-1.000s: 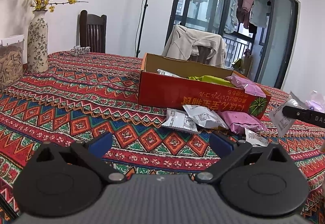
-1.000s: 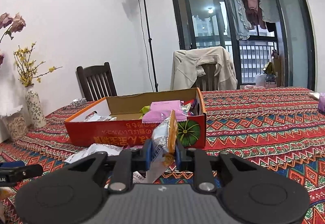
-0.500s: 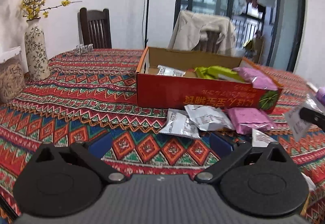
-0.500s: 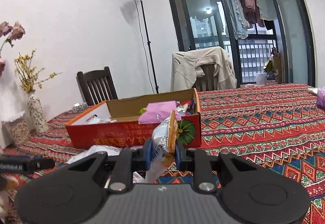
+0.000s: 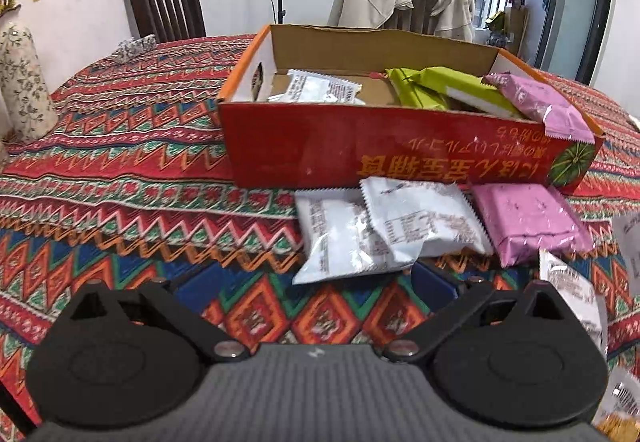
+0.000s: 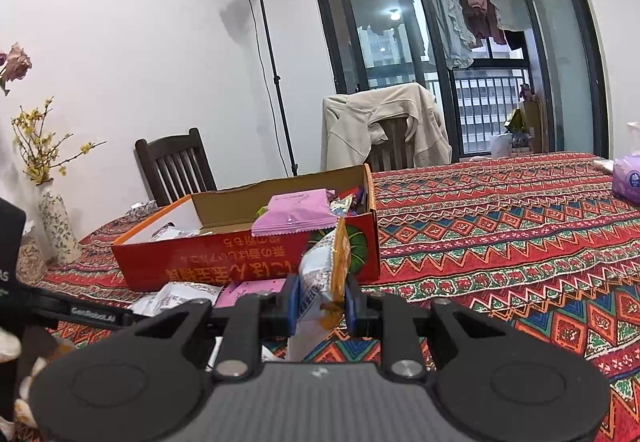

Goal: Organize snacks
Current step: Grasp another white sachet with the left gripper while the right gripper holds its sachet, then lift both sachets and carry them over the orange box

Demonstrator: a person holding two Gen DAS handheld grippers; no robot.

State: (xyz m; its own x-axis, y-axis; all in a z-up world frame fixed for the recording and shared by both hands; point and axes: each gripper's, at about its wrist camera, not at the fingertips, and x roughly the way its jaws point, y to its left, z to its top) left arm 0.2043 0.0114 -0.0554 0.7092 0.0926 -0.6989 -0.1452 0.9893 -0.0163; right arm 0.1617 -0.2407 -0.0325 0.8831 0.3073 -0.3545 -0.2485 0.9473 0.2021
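Two white snack packets (image 5: 384, 230) overlap on the patterned desk (image 5: 120, 177) just in front of the red cardboard box (image 5: 360, 149), a pink packet (image 5: 528, 222) beside them. The left claw (image 5: 316, 284) hangs spread wide and empty before them. The right claw (image 6: 322, 302) pinches an orange-and-white snack bag (image 6: 326, 270) upright, near the box's corner.

The red box (image 5: 360, 157) carries yellow East Asian characters on its front wall, printed upside down. In the right wrist view, the other gripper's black arm (image 6: 80, 309) reads "GenRobot.AI".
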